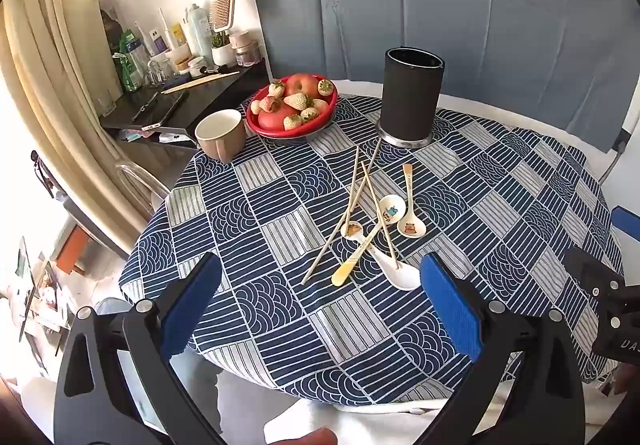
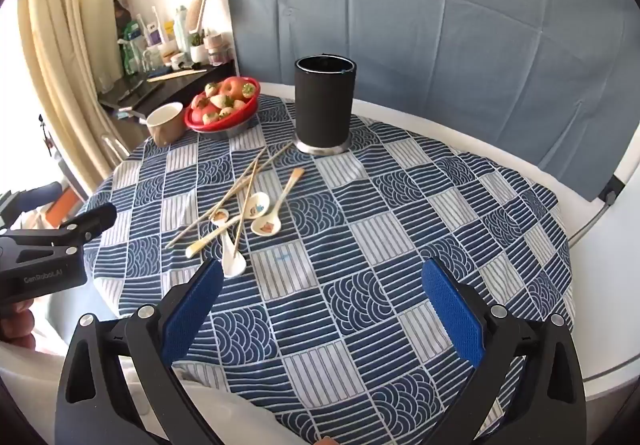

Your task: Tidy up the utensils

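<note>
A black cylindrical holder stands upright at the far middle of the round table with the blue patterned cloth. In front of it, loose wooden chopsticks lie crossed over three ceramic spoons. My left gripper hangs open just short of the pile, nothing between its blue pads. My right gripper is open too, over bare cloth to the right of the pile. Each gripper shows at the edge of the other's view: the right, the left.
A red bowl of apples and strawberries and a beige mug stand at the far left of the table. A dark shelf with toiletries lies beyond them. A blue backdrop hangs behind.
</note>
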`<action>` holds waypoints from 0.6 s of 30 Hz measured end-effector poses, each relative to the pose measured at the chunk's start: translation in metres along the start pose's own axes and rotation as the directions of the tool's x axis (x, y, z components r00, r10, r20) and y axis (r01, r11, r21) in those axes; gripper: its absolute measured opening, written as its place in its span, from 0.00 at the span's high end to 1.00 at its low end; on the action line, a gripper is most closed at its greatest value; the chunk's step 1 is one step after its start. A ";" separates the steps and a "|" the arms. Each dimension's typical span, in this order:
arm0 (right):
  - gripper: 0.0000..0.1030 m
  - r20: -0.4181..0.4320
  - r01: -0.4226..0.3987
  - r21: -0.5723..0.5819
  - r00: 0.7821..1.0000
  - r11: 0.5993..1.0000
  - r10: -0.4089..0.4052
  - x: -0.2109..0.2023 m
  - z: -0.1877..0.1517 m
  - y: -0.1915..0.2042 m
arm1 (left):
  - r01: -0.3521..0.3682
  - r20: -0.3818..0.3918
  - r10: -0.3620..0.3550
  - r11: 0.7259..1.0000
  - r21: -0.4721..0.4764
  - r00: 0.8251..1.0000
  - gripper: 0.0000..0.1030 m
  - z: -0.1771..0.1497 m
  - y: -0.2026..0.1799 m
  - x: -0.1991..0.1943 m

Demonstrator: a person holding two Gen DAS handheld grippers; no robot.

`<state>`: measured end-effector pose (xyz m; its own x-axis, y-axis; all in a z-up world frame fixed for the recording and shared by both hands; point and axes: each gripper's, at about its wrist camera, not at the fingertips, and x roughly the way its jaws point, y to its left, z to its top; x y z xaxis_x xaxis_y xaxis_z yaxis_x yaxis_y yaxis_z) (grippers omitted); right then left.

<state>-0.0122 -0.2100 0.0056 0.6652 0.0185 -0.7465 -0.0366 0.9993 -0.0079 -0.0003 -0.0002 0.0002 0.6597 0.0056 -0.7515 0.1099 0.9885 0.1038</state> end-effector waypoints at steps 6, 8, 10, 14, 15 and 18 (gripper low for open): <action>0.08 0.000 0.000 0.000 1.000 1.000 0.000 0.000 0.000 0.000 | 0.002 -0.003 -0.002 1.000 -0.001 1.000 0.06 -0.001 -0.001 -0.001; 0.08 0.001 0.000 0.000 1.000 1.000 0.000 0.000 0.000 0.000 | 0.001 -0.002 -0.001 1.000 -0.002 1.000 0.06 -0.001 -0.002 -0.002; 0.08 0.000 0.000 -0.001 1.000 1.000 0.000 0.000 -0.001 0.000 | 0.007 -0.004 -0.007 1.000 -0.001 1.000 0.06 -0.001 0.000 0.000; 0.07 0.000 0.000 -0.001 1.000 1.000 0.000 0.000 -0.001 0.000 | 0.006 -0.004 -0.006 1.000 -0.001 1.000 0.06 -0.001 0.000 -0.001; 0.07 -0.001 0.000 -0.001 1.000 1.000 0.000 0.000 -0.001 0.000 | 0.006 -0.003 -0.006 1.000 -0.001 1.000 0.06 -0.001 -0.001 -0.001; 0.07 0.000 0.002 -0.001 1.000 1.000 -0.002 -0.001 -0.002 0.001 | 0.005 -0.005 -0.005 1.000 -0.004 1.000 0.06 -0.001 -0.001 0.000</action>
<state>-0.0140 -0.2093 0.0052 0.6652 0.0169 -0.7464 -0.0366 0.9993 -0.0100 -0.0013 -0.0014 -0.0003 0.6557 0.0014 -0.7550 0.1103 0.9891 0.0977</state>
